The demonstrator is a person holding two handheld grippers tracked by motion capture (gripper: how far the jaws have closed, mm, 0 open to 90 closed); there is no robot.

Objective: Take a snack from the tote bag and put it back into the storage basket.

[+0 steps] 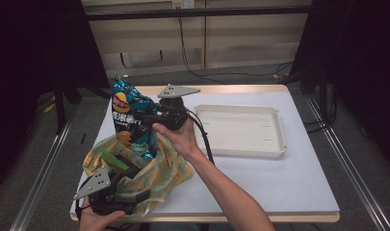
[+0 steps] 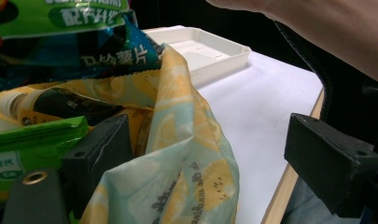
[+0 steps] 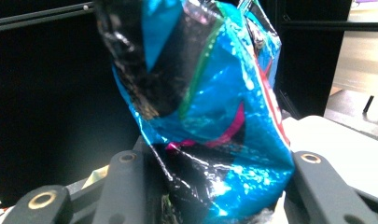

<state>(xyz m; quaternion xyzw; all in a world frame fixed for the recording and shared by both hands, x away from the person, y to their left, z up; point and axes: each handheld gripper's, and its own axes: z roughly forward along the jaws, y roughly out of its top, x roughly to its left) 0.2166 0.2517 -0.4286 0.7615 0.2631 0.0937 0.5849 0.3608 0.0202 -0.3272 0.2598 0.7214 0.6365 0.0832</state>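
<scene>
Gripping the blue chip bag point(image 1: 130, 115) upright, its long axis vertical, the right gripper point(image 1: 156, 118) holds it directly above the yellow tote bag point(image 1: 159, 175), whose rim passes between the left gripper's point(image 1: 116, 185) spread, unclenched jaws, the white tray point(image 1: 274, 144) lying to the right.

The right tool point(image 1: 145, 117) is being carried by the right hand point(image 1: 179, 137) above the tabletop, with the forearm reaching in from the lower edge of the high view and the wrist bent so that the tool is pointing toward the person's left. Its jaws are being kept pressed against what is standing between them. The left tool point(image 1: 123, 175) is being gripped by the left hand point(image 1: 97, 219) at the near edge, its jaws being held wide apart.
</scene>
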